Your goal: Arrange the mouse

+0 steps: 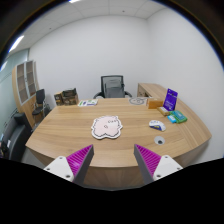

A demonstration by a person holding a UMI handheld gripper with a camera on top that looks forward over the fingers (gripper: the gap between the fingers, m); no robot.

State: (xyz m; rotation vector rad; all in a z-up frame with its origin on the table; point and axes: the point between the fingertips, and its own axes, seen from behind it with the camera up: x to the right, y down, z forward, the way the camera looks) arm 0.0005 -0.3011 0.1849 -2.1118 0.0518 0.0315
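Observation:
A white mouse lies on the wooden conference table, to the right of a pale cloud-shaped mat at the table's middle. My gripper hovers above the table's near edge, well short of both. Its fingers are spread wide apart with nothing between them. The purple pads face inward. The mouse lies beyond the right finger.
A purple box and a teal item stand at the table's right side. An orange-and-white box sits at the far side. A black chair stands behind the table, another chair at the left. Shelves line the left wall.

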